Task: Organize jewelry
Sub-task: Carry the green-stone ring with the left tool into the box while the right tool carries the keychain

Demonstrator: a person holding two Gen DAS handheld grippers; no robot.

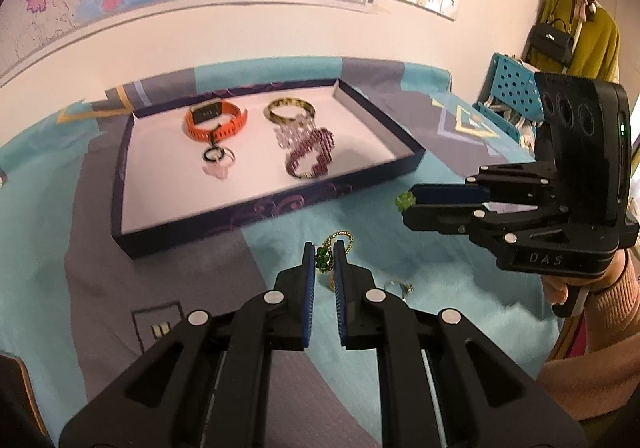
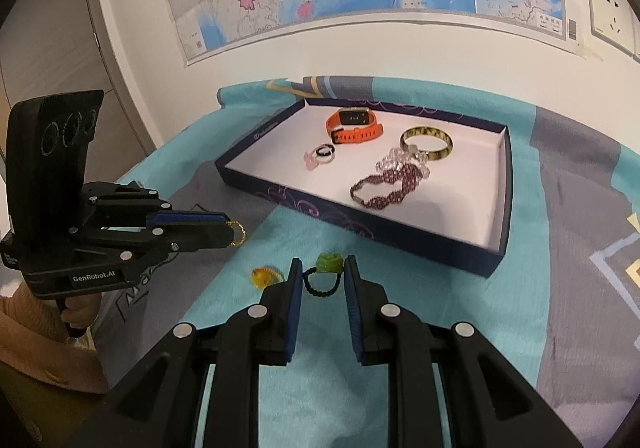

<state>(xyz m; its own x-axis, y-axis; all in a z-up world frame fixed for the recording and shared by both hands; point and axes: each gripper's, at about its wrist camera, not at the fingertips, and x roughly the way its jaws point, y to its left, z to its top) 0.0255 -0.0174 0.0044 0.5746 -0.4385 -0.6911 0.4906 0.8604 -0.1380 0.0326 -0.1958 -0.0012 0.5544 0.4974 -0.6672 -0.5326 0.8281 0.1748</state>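
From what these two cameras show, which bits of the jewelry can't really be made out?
- Gold chain, left wrist view: the left gripper hides its lower part; right wrist view shows only a loop.
- Green charm's bead loop, left wrist view: hidden inside the right gripper.
- Small ring, left wrist view: blurred, partly behind a finger.
- Watch face: too small to read.

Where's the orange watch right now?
The orange watch lies inside the dark tray, at its far-left end in the left wrist view, just behind the black ring and left of the gold bangle.
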